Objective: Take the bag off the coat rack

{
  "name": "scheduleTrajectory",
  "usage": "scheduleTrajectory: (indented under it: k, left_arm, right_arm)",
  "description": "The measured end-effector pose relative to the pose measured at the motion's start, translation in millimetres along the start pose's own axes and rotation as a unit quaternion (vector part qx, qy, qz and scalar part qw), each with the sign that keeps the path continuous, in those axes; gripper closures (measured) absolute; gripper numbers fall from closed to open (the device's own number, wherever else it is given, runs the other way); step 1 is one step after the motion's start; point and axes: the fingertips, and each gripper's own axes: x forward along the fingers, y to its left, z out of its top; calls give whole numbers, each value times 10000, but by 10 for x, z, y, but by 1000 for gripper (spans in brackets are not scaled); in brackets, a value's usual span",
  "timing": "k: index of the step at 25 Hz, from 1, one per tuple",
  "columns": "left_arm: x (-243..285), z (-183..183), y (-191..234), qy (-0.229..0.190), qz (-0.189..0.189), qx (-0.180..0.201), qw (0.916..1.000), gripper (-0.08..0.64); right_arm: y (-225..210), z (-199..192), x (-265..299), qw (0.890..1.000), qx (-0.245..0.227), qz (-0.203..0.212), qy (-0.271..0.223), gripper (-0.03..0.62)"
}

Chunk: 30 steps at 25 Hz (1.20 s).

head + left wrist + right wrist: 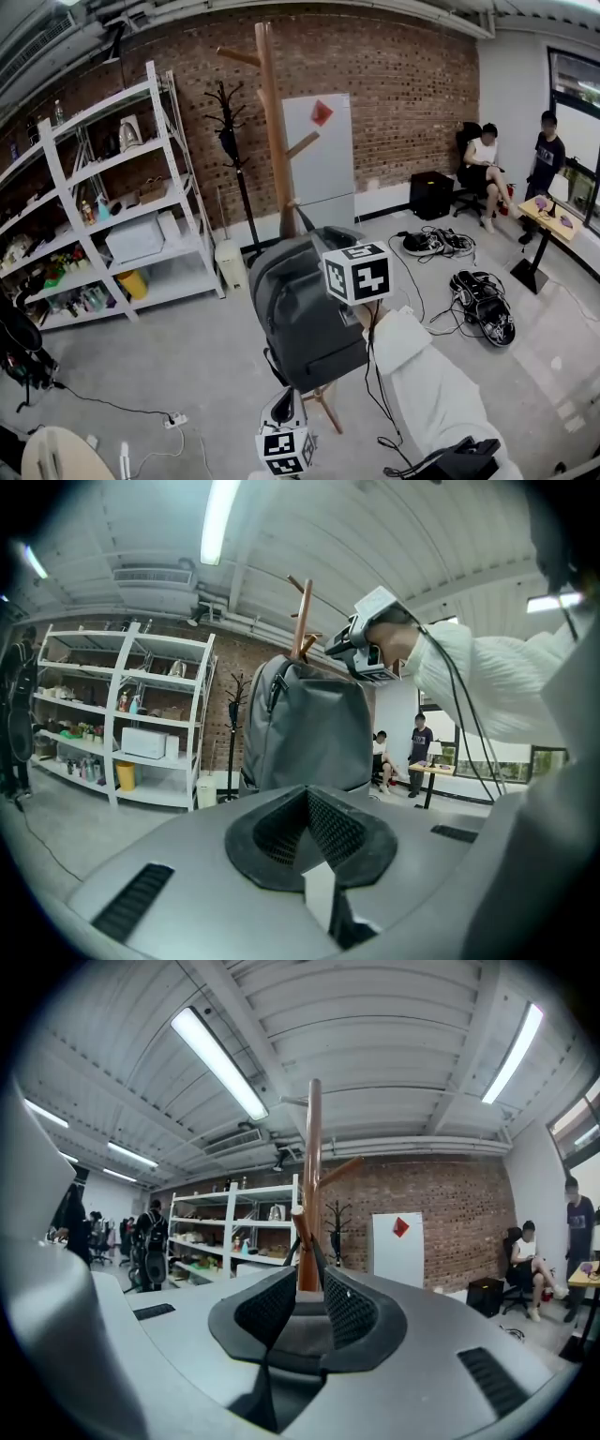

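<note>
A grey backpack [305, 314] hangs against the wooden coat rack [272, 112], its black top strap [298, 1241] looped over a low peg. My right gripper [337, 246] is at the bag's top, shut on the strap, with grey fabric [305, 1330] showing low between the jaws. In the right gripper view the rack's pole [312, 1166] rises just past the right gripper [307, 1297]. My left gripper [286, 403] hangs below the bag, apart from it. The left gripper [307, 803] is shut with nothing in it, and the bag [314, 728] fills the view ahead of it.
White shelving [112, 206] lines the left wall. A black coat stand [230, 141] and a white cabinet [319, 159] stand by the brick wall. Two people [483, 159] are at the far right near a small table [544, 220]. Cables [483, 300] lie on the floor.
</note>
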Motion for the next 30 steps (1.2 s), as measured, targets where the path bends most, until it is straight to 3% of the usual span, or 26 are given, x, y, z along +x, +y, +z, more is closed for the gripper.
scheduleTrajectory:
  k: [9, 20, 30]
  left_arm:
    - [127, 204, -15, -160, -30, 120, 9998, 560]
    - [240, 217, 122, -131, 27, 69, 9999, 560]
    - [296, 155, 122, -28, 60, 75, 9999, 560]
  right_arm:
    - [-12, -1, 355, 9979, -371, 147, 513, 515]
    - [-89, 101, 725, 9928, -720, 248, 920, 512]
    - [-159, -52, 908, 9872, -989, 256, 1225, 512]
